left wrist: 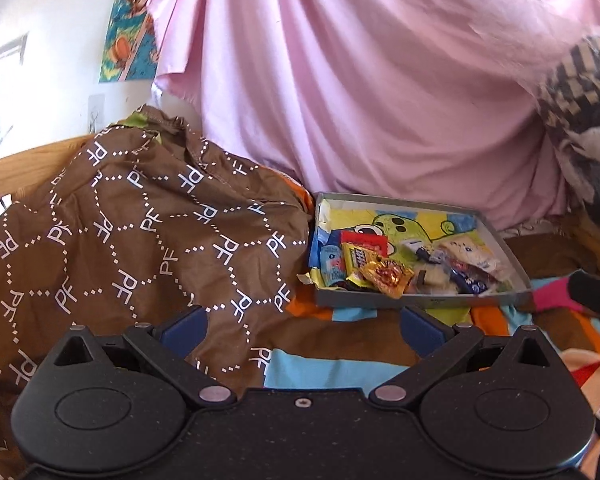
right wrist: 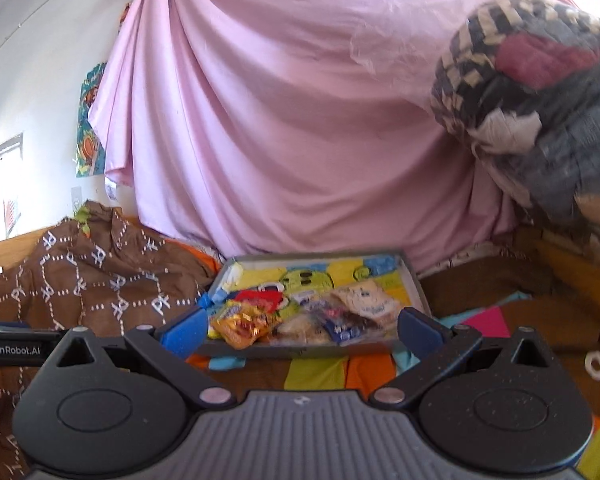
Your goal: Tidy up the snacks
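A pink sheet [left wrist: 360,80] hangs behind a colourful blanket [left wrist: 340,364] on which I see a shallow grey tray [left wrist: 420,301], with brown patterned fabric [left wrist: 140,220] heaped to its left. The snacks [left wrist: 388,272] sit piled along the tray's near side. My left gripper [left wrist: 300,330] and right gripper [right wrist: 300,330] both hover short of the tray, fingers wide apart, holding nothing.

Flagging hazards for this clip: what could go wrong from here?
The snacks are heaped at the near edge of the shallow tray, so open right tongs may pinch several or push some out. The tray lies on soft bedding and could tip when pressed.
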A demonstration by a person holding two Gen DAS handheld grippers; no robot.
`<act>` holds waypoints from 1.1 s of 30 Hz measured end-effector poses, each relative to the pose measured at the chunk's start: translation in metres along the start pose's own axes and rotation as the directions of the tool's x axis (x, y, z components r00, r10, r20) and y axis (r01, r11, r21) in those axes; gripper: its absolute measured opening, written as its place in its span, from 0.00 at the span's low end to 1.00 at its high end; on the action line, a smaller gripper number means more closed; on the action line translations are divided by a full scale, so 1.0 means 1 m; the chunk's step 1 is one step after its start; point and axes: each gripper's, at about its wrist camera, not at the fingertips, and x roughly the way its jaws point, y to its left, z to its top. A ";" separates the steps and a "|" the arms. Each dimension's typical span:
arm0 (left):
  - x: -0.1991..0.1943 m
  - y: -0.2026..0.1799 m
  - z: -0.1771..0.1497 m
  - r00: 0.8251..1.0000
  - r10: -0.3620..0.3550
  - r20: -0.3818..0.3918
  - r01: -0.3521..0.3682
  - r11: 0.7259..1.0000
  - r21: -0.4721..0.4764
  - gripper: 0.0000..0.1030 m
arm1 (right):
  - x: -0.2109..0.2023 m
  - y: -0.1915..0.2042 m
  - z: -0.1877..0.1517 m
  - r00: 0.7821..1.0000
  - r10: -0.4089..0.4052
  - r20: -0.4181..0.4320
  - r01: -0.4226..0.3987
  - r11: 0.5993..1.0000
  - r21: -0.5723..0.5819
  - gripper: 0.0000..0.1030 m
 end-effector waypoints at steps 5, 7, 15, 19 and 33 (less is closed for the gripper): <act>-0.004 -0.007 -0.020 1.000 0.015 0.018 -0.015 1.000 -0.004 0.99 | -0.004 0.005 -0.023 1.000 0.001 -0.012 -0.002 1.000 -0.015 1.00; -0.007 -0.007 -0.028 0.999 0.029 0.018 -0.029 0.999 -0.016 0.99 | -0.008 0.005 -0.028 1.000 0.010 -0.011 -0.010 1.000 -0.002 1.00; -0.025 -0.004 -0.046 0.998 0.061 0.024 -0.061 0.998 -0.011 0.99 | -0.016 0.005 -0.047 0.999 0.016 -0.043 -0.015 1.000 0.025 1.00; -0.033 -0.004 -0.054 0.997 0.070 0.030 -0.070 0.998 0.007 0.99 | -0.019 0.008 -0.052 0.998 0.008 -0.065 -0.007 1.000 0.029 1.00; -0.027 -0.002 -0.059 0.995 0.094 0.032 -0.095 0.995 0.019 0.99 | -0.026 0.004 -0.060 1.000 -0.028 -0.013 0.029 0.996 0.086 1.00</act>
